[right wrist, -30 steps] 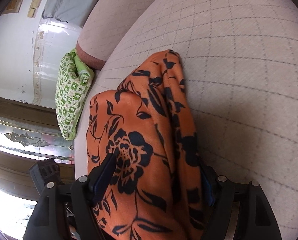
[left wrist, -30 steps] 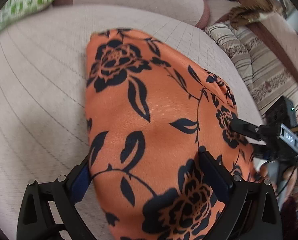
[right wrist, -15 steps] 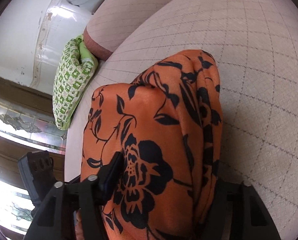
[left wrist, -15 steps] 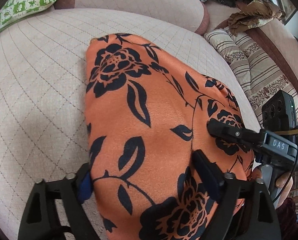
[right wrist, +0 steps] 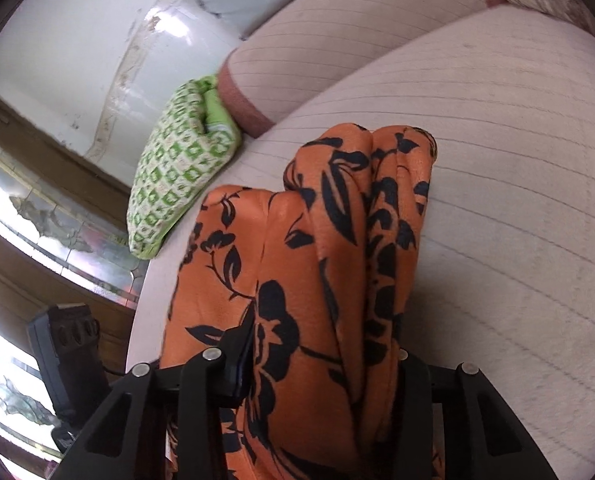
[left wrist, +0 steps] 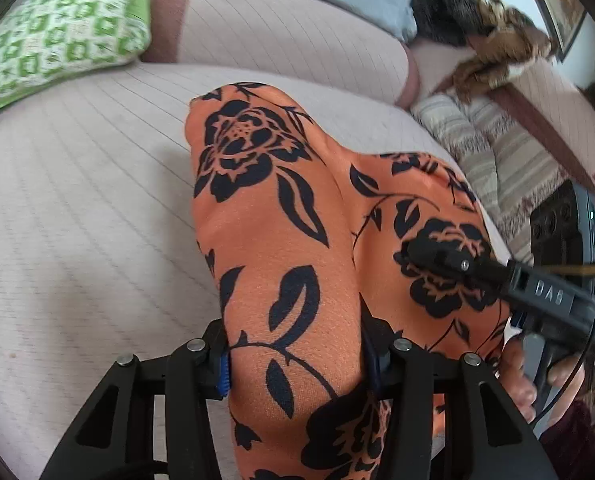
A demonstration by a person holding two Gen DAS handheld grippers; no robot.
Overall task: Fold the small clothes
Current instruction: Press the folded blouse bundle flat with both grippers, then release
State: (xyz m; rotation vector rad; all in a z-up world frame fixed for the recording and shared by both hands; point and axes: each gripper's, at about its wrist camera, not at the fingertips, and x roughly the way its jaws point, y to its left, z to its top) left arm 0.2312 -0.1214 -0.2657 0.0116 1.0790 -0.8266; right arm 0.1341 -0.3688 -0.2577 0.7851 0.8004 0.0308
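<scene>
One orange floral garment (left wrist: 289, 248) lies on the sofa seat (left wrist: 77, 208), beside one green cushion (left wrist: 57, 36). Two grippers are closing on it: the left gripper (left wrist: 297, 356) and the right gripper (right wrist: 321, 364) each pinch a bunched fold.

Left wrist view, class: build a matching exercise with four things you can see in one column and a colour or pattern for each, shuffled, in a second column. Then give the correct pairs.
Things:
1. garment between the tongs
2. pillow at the top left
3. sofa seat
4. cushion at the right

Colours or patterns:
A. pale beige with thin stitched lines
B. orange with black flowers
C. brown and cream stripes
D. green and white checks

Pairs: 1-B, 2-D, 3-A, 4-C
</scene>
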